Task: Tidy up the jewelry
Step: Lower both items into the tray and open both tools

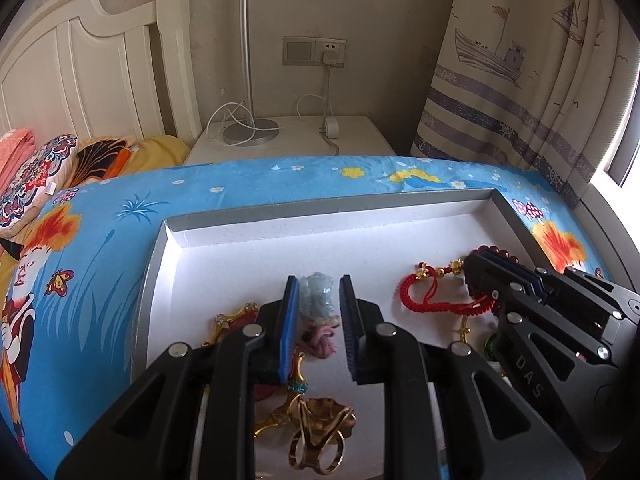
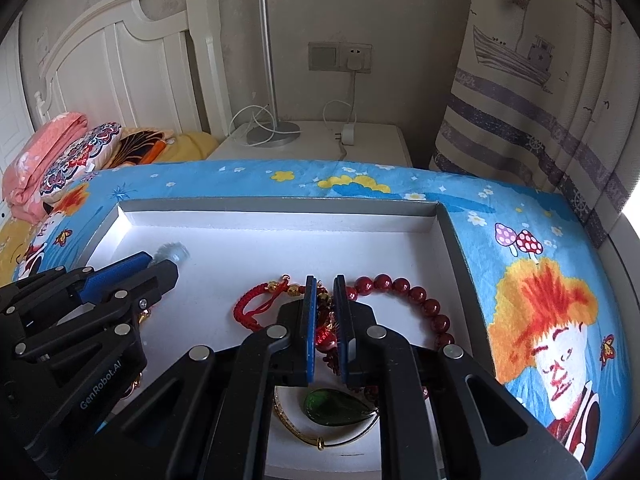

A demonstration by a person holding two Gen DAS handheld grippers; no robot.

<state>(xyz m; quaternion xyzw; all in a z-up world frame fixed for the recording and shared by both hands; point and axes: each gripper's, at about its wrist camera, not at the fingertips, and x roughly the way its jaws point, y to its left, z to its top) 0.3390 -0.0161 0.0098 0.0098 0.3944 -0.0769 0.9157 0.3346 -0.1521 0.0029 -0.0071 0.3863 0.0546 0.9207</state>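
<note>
A grey-rimmed white tray [image 1: 176, 236] lies on a blue cartoon bedspread and holds jewelry. My left gripper [image 1: 319, 300] is open, its pads on either side of a pale blue-green jade pendant [image 1: 318, 294] with a pink cord [image 1: 322, 342]; I cannot tell if they touch it. Gold rings [image 1: 320, 452] lie below it. My right gripper [image 2: 322, 300] is nearly shut on the red charm [image 2: 325, 334] of a dark red bead bracelet [image 2: 416, 294]. A red woven cord bracelet [image 2: 256, 304] lies just left. A green teardrop pendant [image 2: 334, 406] and a gold bangle [image 2: 304, 434] lie under it.
A white nightstand [image 1: 360, 136] with a silver lamp [image 1: 250, 132] and charger stands behind the bed. A white headboard [image 1: 80, 80] and pillows [image 1: 36, 172] are at the left. A ship-print curtain [image 1: 520, 80] hangs at the right.
</note>
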